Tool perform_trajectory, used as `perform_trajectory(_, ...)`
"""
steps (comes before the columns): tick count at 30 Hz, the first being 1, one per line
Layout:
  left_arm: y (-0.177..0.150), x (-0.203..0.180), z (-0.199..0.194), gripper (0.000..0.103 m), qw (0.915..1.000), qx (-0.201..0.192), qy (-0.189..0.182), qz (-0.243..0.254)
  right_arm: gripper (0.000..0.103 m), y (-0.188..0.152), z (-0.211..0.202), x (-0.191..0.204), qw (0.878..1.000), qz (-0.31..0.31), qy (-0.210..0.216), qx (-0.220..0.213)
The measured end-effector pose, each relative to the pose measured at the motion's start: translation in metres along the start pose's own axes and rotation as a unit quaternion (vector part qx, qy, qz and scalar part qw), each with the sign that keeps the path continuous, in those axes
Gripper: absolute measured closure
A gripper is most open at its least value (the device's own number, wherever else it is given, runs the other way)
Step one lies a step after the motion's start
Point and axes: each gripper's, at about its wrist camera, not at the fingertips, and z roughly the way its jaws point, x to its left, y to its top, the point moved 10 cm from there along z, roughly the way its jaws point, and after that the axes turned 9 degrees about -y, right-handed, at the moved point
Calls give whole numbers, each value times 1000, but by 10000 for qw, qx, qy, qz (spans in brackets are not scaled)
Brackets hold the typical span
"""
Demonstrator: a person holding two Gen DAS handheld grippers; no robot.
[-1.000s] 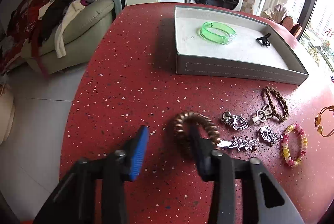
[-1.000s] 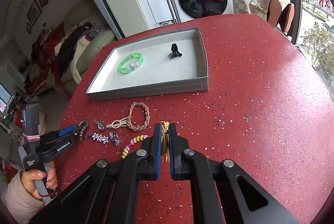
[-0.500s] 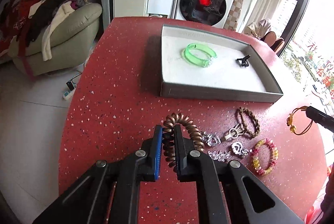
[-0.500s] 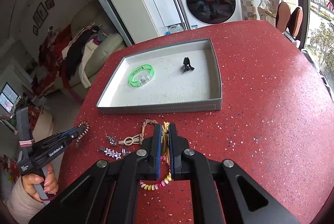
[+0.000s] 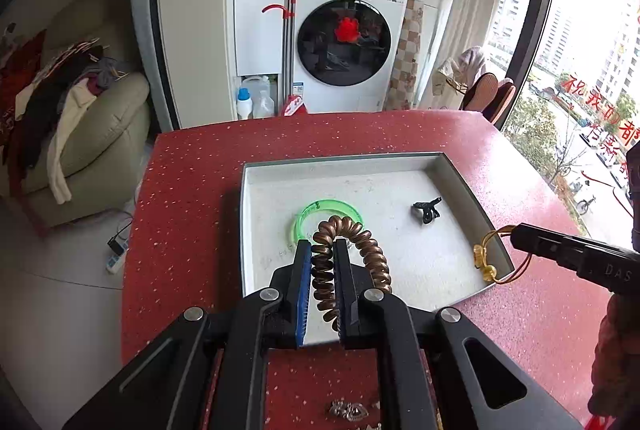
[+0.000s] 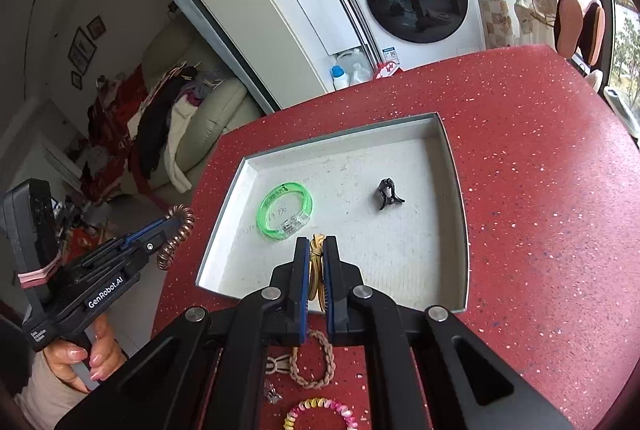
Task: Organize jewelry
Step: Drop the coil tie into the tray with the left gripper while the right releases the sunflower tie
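Note:
My left gripper (image 5: 322, 246) is shut on a brown spiral hair tie (image 5: 372, 250) and holds it in the air over the near left part of the grey tray (image 5: 452, 169). In the tray lie a green bangle (image 5: 304, 218) and a black clip (image 5: 427, 209). My right gripper (image 6: 316, 244) is shut on a yellow cord bracelet (image 6: 316, 262), just over the tray's near edge (image 6: 452, 157). The right wrist view shows the left gripper (image 6: 172, 222) with the hair tie (image 6: 182, 226) left of the tray, and the bangle (image 6: 285, 209) and clip (image 6: 387, 193) inside it.
On the red table in front of the tray lie a braided bracelet (image 6: 316, 366), a bead bracelet (image 6: 320, 410) and a silver charm (image 6: 273, 394). Beyond the table stand a washing machine (image 5: 344, 41) and a sofa (image 5: 100, 133) piled with clothes. A hand (image 6: 92, 362) grips the left handle.
The left gripper closed on the spiral hair tie, lifted it and carried it forward over the tray. The right gripper, still shut on the cord bracelet, moved up to the tray's near edge.

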Motion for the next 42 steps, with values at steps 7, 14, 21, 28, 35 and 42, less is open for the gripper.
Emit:
perform_trajectory(7,-10,-2,56,73,9982,575,-19,176,96,-2,58,-18,9986,274,-127,426)
perform_trajectory(14,-39,4,92,73,9942,1065,-39,149,96,-3,88,-40,9968,164,-615,481)
perform_trajectory(21,-40,14,109,73,9934,1012,489,247,96,8,95,-52,9931,-23,-1144,244)
perform_trajectory(28,-34,18,114,73,9917,786,932,405,96,7,99,-50,9868,-457,-1550,117)
perform_trajectory(35,-34,20,112,73,9907,732,1053,455,78,9,97,-42,9889,-459,-1404,128)
perform_trajectory(42,-33,19,107,73,9929,654,922,361,39,11,75,-30,9928,-347,-1137,-175)
